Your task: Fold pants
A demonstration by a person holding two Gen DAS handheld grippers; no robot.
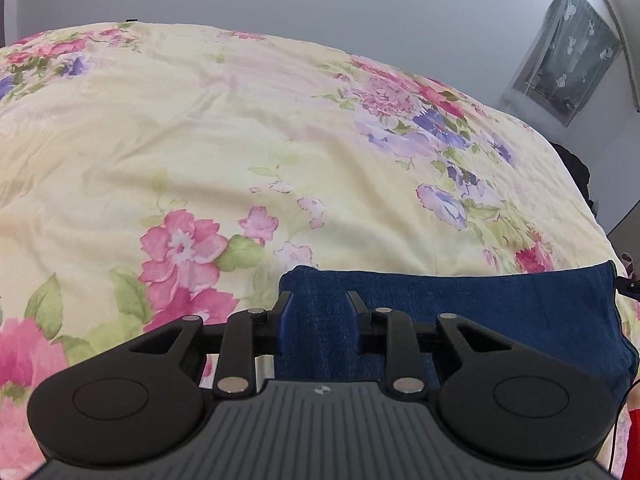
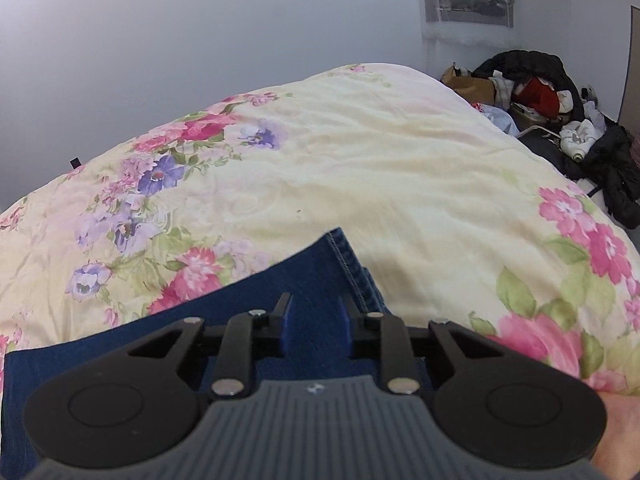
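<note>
Over the bed, the left gripper [image 1: 319, 316] and right gripper [image 2: 316, 316] both stand with jaws apart above the folded pants [image 1: 460, 304], clamping nothing. The pants lie flat on the quilt [image 1: 200, 140]. Beyond the bed, clothes [image 2: 536, 96] sit heaped.

Both views sit on the hand-held grippers, looking forward and downward along black fingers with blue pads at the bottom of each frame. The left wrist view hangs close over the folded dark-blue denim pants [image 1: 460, 312]; the right does likewise. Both share the cream floral quilt [image 1: 200, 128], the grey wall and a curtained window upper right.
</note>
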